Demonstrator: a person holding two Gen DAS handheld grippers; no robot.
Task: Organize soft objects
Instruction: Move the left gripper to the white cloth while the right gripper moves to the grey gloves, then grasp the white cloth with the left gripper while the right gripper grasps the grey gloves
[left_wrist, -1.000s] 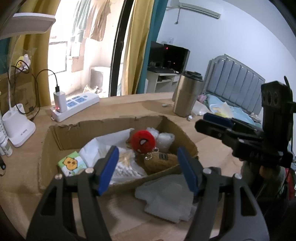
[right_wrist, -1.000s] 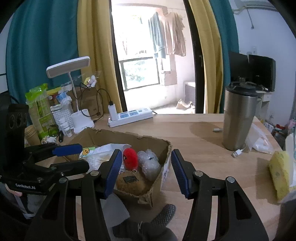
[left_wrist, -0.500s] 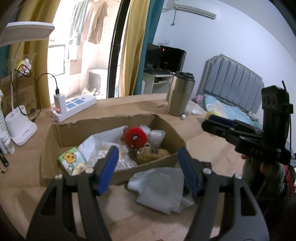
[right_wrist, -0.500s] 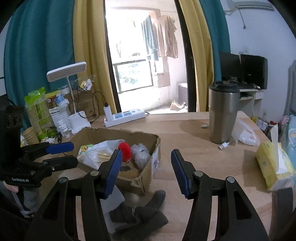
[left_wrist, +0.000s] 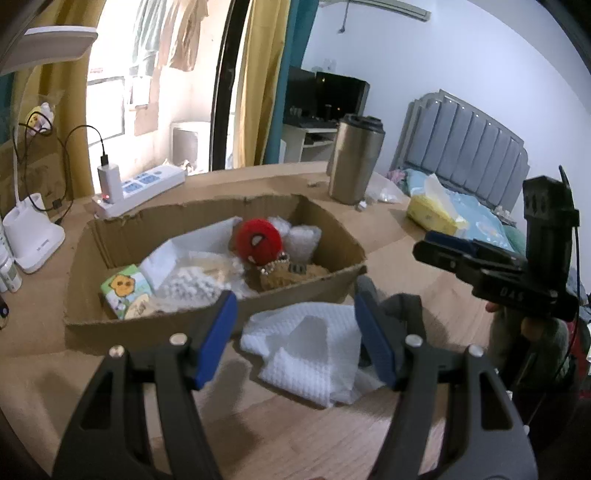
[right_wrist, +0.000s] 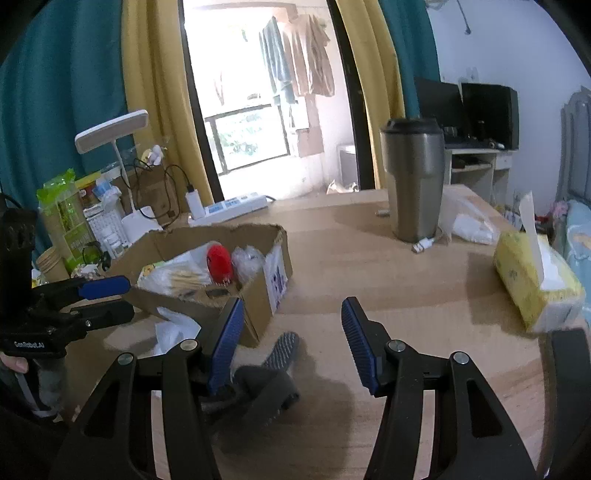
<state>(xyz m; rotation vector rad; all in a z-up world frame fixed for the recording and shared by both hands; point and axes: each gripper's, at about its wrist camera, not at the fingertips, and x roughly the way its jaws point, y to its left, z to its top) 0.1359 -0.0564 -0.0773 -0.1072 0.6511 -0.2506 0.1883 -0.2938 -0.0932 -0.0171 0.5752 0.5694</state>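
A cardboard box (left_wrist: 314, 291) on the wooden table holds a red plush ball (left_wrist: 258, 240), a brown plush (left_wrist: 284, 275), bubble wrap and white packets. A white waffle cloth (left_wrist: 310, 354) lies on the table in front of the box, with a grey sock (left_wrist: 402, 314) to its right. My left gripper (left_wrist: 299, 339) is open and empty above the cloth. My right gripper (right_wrist: 291, 343) is open and empty over the table, with the grey socks (right_wrist: 266, 376) under its left finger. The box (right_wrist: 269, 284) is to its left.
A steel tumbler (right_wrist: 413, 184) stands at the back. A yellow tissue pack (right_wrist: 532, 280) lies to the right. A power strip (left_wrist: 140, 188), a white desk lamp (left_wrist: 33, 236) and bottles line the left side.
Both grippers have pulled back from the box and stayed open. The white cloth and grey socks now show more fully in front of the box.
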